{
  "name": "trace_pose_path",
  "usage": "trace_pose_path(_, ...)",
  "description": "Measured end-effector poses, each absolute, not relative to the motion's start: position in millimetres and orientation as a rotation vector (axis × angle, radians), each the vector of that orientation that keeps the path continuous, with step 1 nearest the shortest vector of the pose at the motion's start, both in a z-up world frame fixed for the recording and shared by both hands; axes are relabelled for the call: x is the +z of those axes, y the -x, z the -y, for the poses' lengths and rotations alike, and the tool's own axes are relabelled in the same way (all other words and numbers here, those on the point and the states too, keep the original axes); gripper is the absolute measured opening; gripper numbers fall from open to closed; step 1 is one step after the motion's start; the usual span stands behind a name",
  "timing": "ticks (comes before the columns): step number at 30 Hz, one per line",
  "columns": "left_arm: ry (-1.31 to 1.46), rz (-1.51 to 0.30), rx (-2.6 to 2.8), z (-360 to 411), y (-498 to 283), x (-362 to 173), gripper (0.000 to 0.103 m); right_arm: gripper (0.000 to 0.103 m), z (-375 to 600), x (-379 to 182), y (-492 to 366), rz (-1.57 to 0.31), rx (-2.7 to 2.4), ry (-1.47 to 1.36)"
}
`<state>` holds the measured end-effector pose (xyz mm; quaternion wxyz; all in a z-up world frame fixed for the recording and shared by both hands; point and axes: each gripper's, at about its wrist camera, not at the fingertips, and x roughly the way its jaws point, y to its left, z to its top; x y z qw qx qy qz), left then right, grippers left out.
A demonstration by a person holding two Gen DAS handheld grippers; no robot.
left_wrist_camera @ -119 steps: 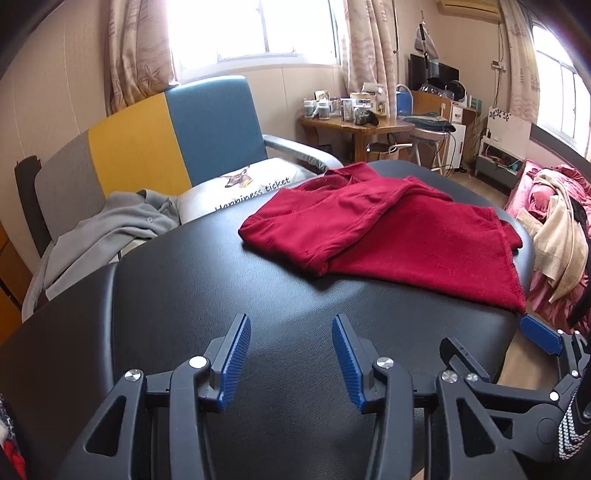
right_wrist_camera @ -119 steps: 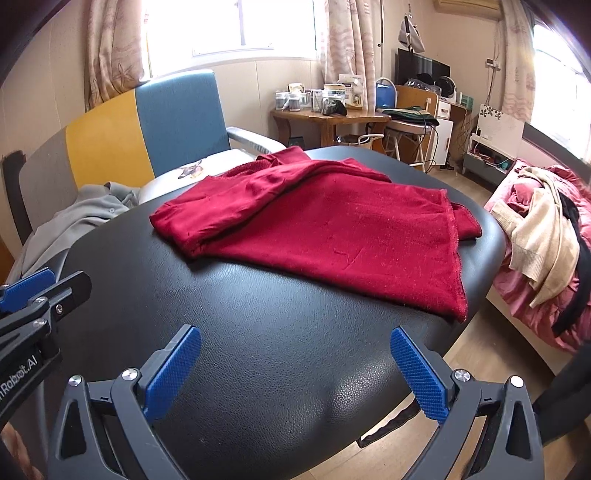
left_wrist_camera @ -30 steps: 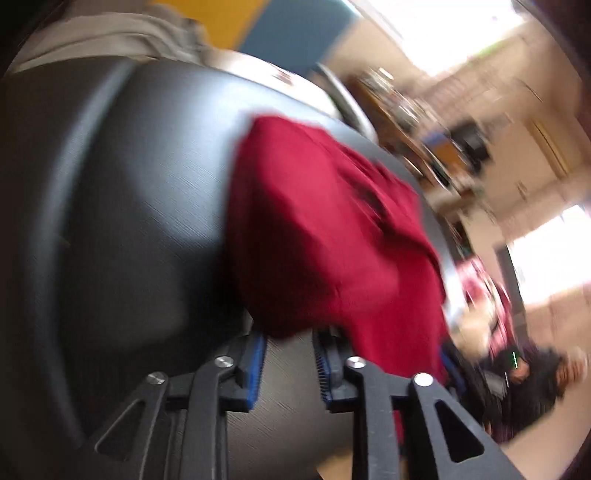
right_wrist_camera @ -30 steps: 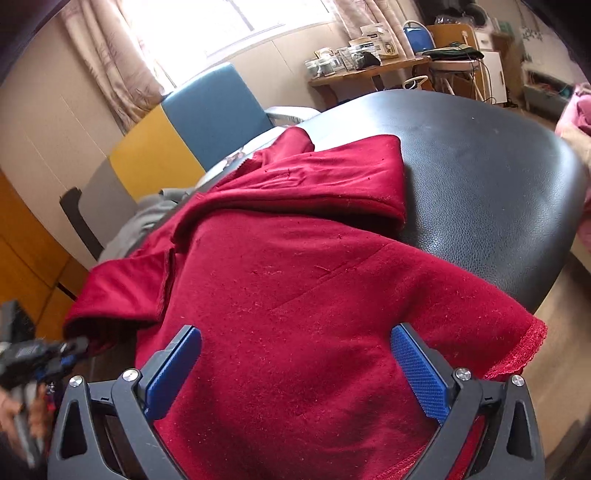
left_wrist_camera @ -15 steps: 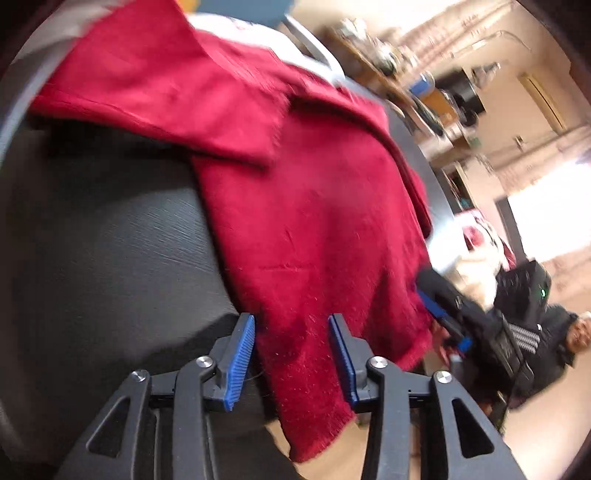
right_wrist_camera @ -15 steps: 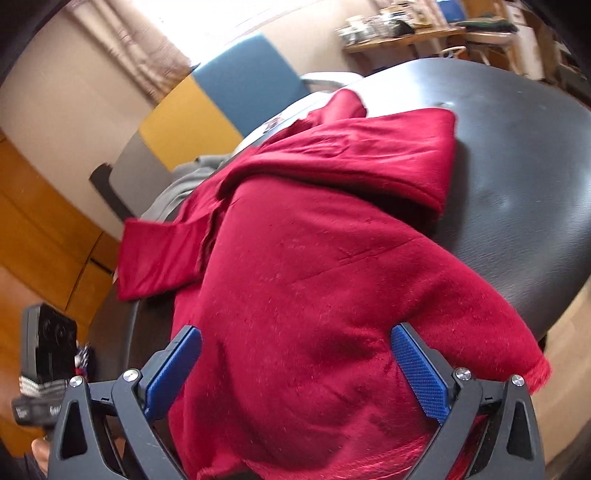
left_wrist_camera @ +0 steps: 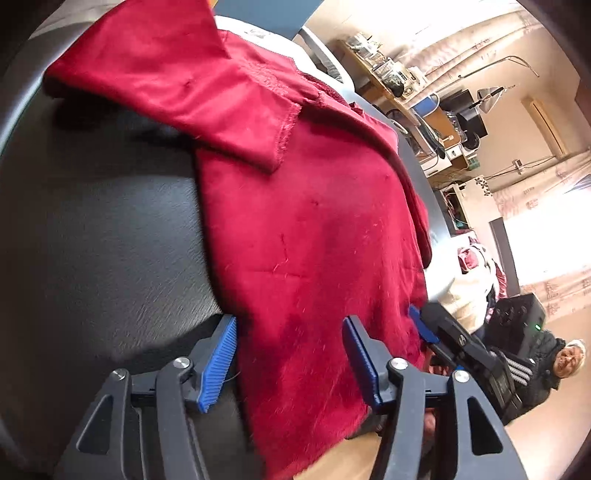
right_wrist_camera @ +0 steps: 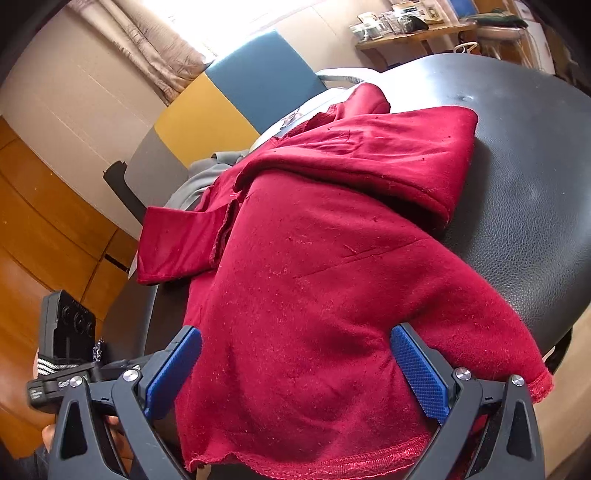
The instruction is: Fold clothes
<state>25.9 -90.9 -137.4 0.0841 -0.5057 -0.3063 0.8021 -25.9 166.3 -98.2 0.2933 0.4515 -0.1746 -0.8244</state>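
A dark red sweatshirt lies on a black padded table, its hem hanging over the near edge. A sleeve is folded across its upper part. My left gripper is open, its blue pads astride the hem's left part. In the right wrist view the sweatshirt fills the middle. My right gripper is open wide, its pads either side of the hem. The right gripper also shows in the left wrist view, and the left gripper shows in the right wrist view.
A yellow, blue and grey sofa with a grey garment stands behind the table. A wooden desk with clutter is at the back. A pile of clothes lies to the right. A person sits low at the right.
Both grippers have come in from bare table to the sweatshirt's hem at the near edge. The left gripper's jaws have spread wider. The sweatshirt now overhangs the table edge.
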Motion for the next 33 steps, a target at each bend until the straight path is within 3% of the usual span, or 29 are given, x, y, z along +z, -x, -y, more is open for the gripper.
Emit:
trace_pose_path(2,1.541,0.819,2.444,82.9,-20.3,-135.9,0.043,0.103,-164.4,-98.1,23.9,0.451,-2.207,-1.192)
trace_pose_path(3,1.561,0.762,2.442,76.2,-13.4,-135.5,0.007,0.103,-163.4,-97.2,22.0,0.448,-2.212,-1.191)
trace_pose_path(7,1.468,0.938,2.41,105.4,-11.8,-128.2,0.009,0.103,-159.1,-89.6,25.0,0.485,-2.192,-1.252)
trace_pose_path(12,1.153,1.061,2.605,198.0,-51.4,-66.5,0.009,0.103,-157.8,-50.8,20.8,0.53,-2.143,-1.108)
trace_pose_path(17,1.12,1.13,2.742,269.7,-101.3,-56.6,0.009,0.103,-139.6,-16.0,5.3,0.275,-2.295,-0.929)
trace_pose_path(25,1.271,1.282,2.694,287.8,-122.5,-114.4,0.009,0.102,-40.1,-61.6,0.1,-0.128,-2.248,-1.069)
trace_pose_path(26,1.27,1.287,2.694,287.2,-122.1,-115.3,0.009,0.098,-30.0,-68.7,2.8,-0.188,-2.248,-1.092)
trace_pose_path(28,1.268,1.273,2.709,282.4,-116.0,-111.0,0.009,0.073,-14.2,-84.2,10.3,-0.286,-2.223,-1.161)
trace_pose_path(31,1.26,1.211,2.766,285.3,-118.7,-105.3,0.01,0.019,-7.0,-81.2,17.0,-0.484,-2.227,-1.136)
trace_pose_path(33,1.253,1.183,2.798,288.7,-120.8,-103.5,0.01,0.015,-7.4,-64.0,18.6,-0.692,-2.303,-1.035)
